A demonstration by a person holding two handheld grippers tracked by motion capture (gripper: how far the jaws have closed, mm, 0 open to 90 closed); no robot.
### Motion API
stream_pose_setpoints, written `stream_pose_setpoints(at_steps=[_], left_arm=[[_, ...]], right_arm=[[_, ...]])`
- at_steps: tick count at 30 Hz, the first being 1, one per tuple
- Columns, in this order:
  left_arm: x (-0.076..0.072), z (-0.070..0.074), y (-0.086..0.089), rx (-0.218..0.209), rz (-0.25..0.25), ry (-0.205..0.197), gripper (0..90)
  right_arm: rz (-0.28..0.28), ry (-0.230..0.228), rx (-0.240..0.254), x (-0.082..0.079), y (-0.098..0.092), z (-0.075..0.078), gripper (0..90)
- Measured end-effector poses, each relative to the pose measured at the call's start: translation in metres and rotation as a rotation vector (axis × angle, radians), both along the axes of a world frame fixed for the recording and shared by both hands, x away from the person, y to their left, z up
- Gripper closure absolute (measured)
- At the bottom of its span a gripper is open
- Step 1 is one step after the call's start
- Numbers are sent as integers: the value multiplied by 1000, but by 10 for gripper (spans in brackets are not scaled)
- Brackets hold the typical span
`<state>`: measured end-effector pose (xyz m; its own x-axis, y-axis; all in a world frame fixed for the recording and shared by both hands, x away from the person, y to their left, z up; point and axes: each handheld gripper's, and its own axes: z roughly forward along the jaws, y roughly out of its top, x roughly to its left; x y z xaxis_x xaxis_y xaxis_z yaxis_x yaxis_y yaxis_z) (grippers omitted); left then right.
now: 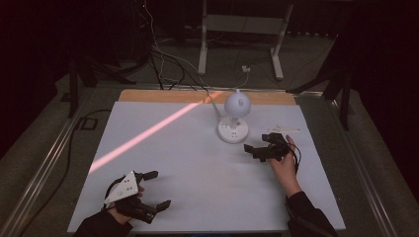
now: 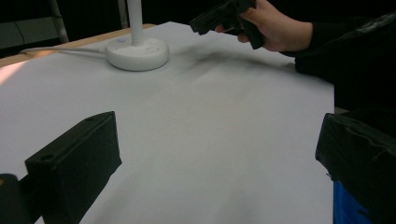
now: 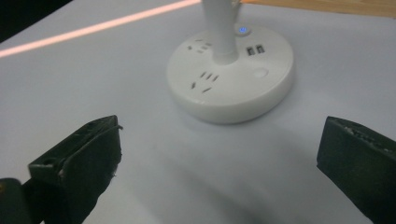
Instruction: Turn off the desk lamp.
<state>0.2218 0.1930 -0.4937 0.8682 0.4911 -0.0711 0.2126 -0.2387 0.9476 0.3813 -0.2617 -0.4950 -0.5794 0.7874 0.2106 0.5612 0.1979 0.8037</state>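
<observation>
My right gripper [image 1: 256, 143] is out over the white table [image 1: 188, 163], jaws spread wide with nothing between them, and it points toward the desk lamp [image 1: 234, 118], just beside its round base on the side nearer me. Looking along my right gripper's jaws, the lamp base [image 3: 232, 77] sits straight ahead, close but not touching: a flat white disc with socket slots on top, two small ports side by side, a round button, and a little blue light [image 3: 242, 30] glowing near the stem [image 3: 219, 28], which rises straight up from the middle of the disc. From above, the lamp's round head [image 1: 237, 103] leans over the base, and its white cord [image 1: 210, 96] trails off toward the far edge of the table. My left gripper [image 1: 154, 190] rests low at the near left corner, well apart from the lamp, jaws also wide open and empty, the grey three-cornered plate [image 1: 124, 187] on top of it. From my left gripper's camera I see the lamp base far across the bare surface and my right hand [image 2: 275, 28] beyond it, wrapped round the other gripper. A pink streak of light [image 1: 148, 133] runs slantwise across the left half of the table, from the far edge down toward my left side.
</observation>
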Motion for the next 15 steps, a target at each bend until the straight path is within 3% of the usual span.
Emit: stream_pose_setpoints(at_steps=[7,15], left_arm=[[0,0,0,-6,1,1,6],[0,0,0,1,0,0,6]], right_arm=[[13,-18,-16,-28,-3,1,0],[47,-50,-1,-63,-1,-5,0]])
